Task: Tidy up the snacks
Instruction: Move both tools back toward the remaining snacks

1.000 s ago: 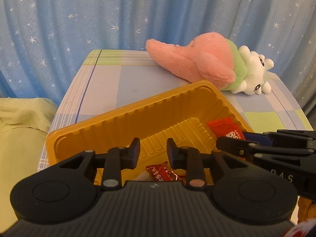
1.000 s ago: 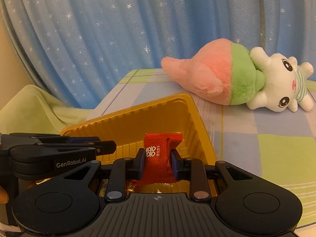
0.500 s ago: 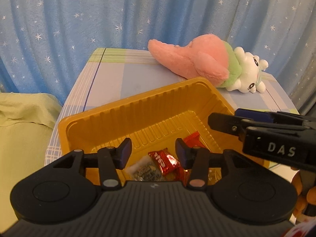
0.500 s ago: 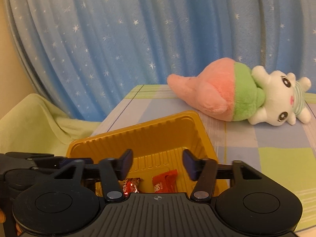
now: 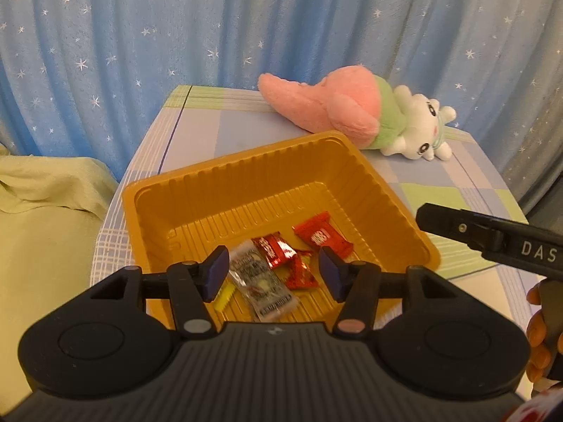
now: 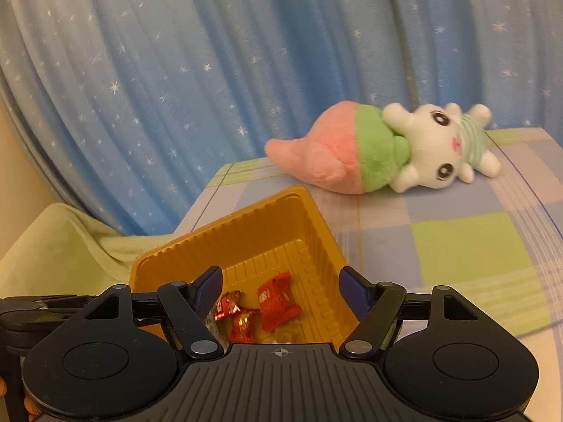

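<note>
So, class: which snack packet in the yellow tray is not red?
The clear silvery packet lying nearest the left gripper; the other wrappers, like the flat one, are red.

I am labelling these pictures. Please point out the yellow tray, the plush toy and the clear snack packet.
yellow tray (image 5: 225, 176): left wrist view, far rim.
plush toy (image 6: 432, 140): right wrist view, white face.
clear snack packet (image 5: 258, 283): left wrist view, packet's middle.
</note>
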